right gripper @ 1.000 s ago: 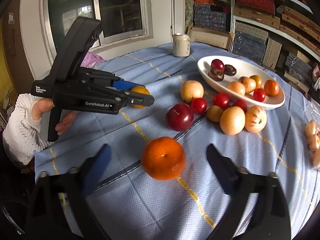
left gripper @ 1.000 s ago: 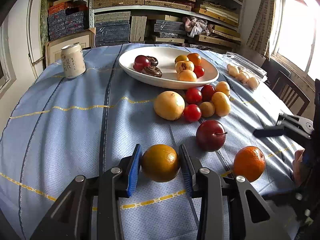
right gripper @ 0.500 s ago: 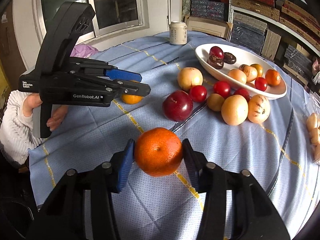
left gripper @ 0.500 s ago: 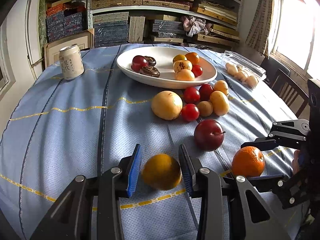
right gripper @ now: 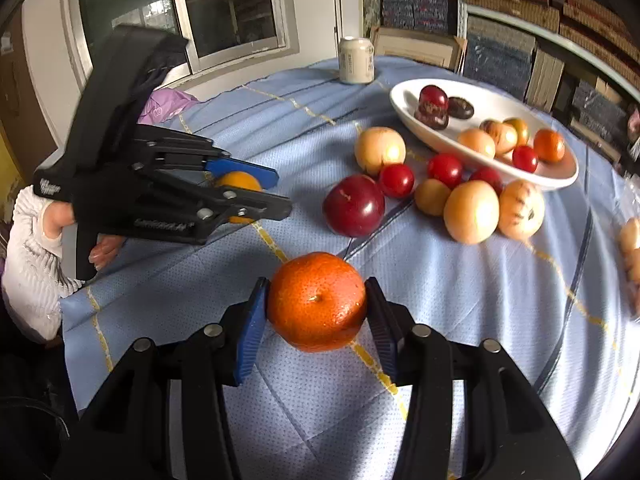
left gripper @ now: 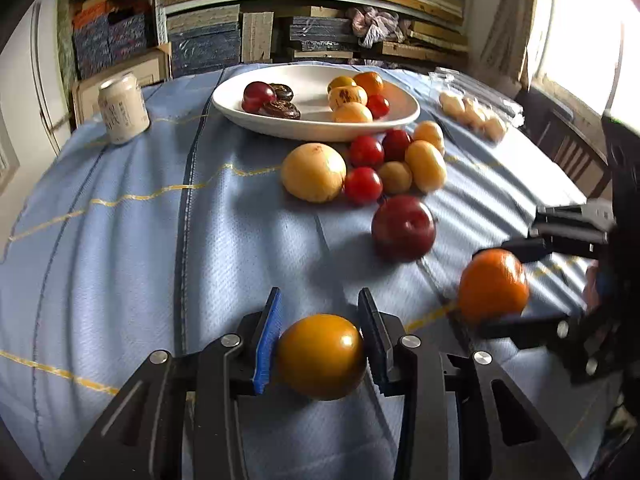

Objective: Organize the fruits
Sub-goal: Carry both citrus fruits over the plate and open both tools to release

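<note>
Two fruits gripped, left gripper on yellow fruit, right gripper on orange

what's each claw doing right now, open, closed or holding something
Left claw: closed on the yellow-orange fruit.
Right claw: closed on the orange tangerine.

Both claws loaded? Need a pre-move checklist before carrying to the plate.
1. Left claw shut on the yellow fruit: ok.
2. Right claw shut on the orange: ok.
3. Fruits lifted off the cloth: cannot tell.
4. Free room on the plate: ok, its middle is bare.
5. Path to the plate: not ok, the red apple and a cluster of small fruit lie in between.
6. Can out of the way: ok, far left.
</note>
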Available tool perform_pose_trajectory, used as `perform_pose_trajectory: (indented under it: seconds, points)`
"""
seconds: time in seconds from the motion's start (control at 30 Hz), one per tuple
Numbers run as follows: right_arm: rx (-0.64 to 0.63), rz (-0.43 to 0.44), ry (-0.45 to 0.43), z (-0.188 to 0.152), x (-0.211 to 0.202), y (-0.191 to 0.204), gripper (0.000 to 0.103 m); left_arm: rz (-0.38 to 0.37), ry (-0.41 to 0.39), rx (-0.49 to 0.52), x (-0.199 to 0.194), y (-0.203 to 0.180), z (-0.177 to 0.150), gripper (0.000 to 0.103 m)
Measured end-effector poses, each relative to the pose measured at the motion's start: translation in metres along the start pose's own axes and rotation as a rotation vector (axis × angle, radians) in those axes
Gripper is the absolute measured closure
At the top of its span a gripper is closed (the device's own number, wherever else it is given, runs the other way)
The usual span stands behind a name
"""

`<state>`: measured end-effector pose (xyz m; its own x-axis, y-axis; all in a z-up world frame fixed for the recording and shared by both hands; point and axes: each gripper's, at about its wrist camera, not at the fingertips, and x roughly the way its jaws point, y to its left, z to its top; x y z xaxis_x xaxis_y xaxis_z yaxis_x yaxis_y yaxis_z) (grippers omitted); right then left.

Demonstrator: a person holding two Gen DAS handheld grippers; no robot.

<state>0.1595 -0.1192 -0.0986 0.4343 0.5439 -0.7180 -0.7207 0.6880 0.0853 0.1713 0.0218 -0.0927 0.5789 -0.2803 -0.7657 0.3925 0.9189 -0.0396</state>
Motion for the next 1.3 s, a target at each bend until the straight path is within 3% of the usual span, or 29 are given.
perform_pose_trajectory:
  seconds: [0.17,0.47,0.57,0.7,0.9,1.0,1.1,1.3]
  points:
    - [-0.007,-0.005,0.004,0.0,0.001,0.002,0.056,0.042,0.009,0.04,-0.004,-0.005,-0.006,0.064]
    - [0.005,0.005,0.003,-0.001,0.001,0.0,0.056,0.004,0.002,0.002,-0.01,0.003,-0.01,0.064]
    - [0.013,0.009,0.001,-0.001,0.001,-0.001,0.056,0.023,-0.019,-0.002,-0.014,0.004,-0.01,0.065]
    - [0.047,-0.003,-0.018,0.002,-0.004,-0.009,0.056,0.014,-0.038,-0.028,-0.019,0.009,0.003,0.065]
    - [0.164,-0.026,-0.114,0.021,-0.032,-0.047,0.056,0.037,-0.11,0.007,-0.022,0.01,0.078,0.065]
    - [0.17,-0.098,-0.165,0.05,-0.048,-0.068,0.056,0.045,-0.134,0.024,-0.012,0.009,0.126,0.064]
    - [0.179,-0.169,-0.199,0.086,-0.049,-0.096,0.056,0.039,-0.145,-0.01,0.016,0.013,0.171,0.064]
    - [0.212,-0.249,-0.18,0.113,-0.013,-0.142,0.056,0.037,-0.107,-0.101,0.082,0.027,0.222,0.065]
